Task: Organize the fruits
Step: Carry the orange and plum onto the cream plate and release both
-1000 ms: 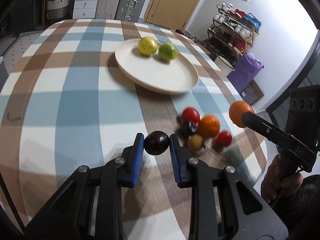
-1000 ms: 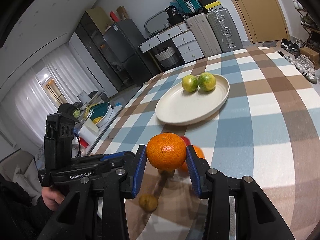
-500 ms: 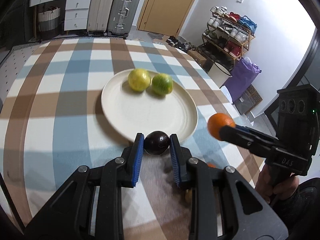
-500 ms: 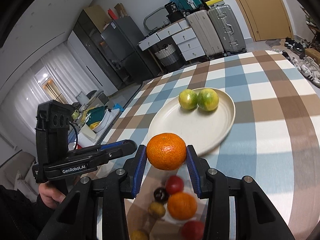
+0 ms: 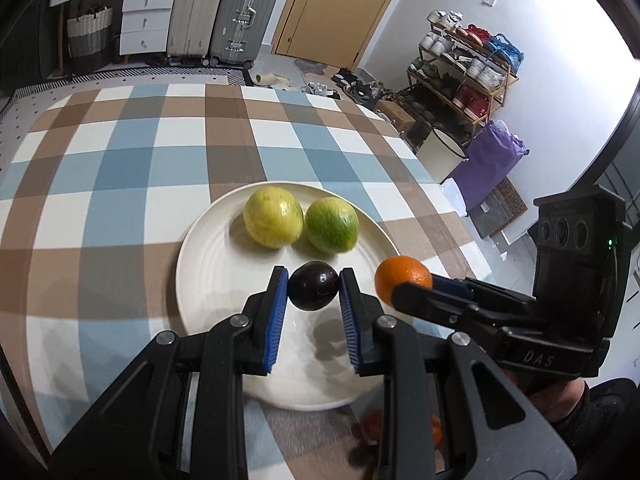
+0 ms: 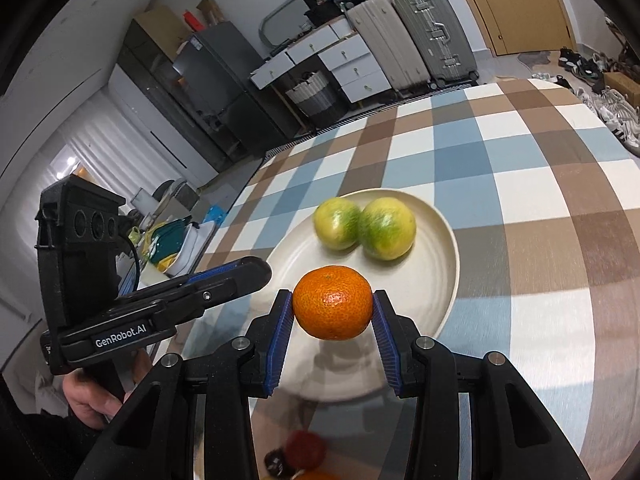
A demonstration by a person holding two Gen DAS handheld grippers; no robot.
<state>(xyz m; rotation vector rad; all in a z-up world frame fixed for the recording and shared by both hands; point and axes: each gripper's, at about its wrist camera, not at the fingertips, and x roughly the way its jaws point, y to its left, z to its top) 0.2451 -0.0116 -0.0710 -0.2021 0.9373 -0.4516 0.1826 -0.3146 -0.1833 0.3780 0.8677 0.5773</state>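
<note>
Orange point(image 6: 332, 302) pinched in the right jaws, dark plum point(image 5: 314, 286) in the left; "GenRobot.AI" shows only from the right, "DAS" from the left

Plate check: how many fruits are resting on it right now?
2: a yellowish citrus and a greener one touch at the far side of the plate. The plum and orange hang above, gripped.
</note>
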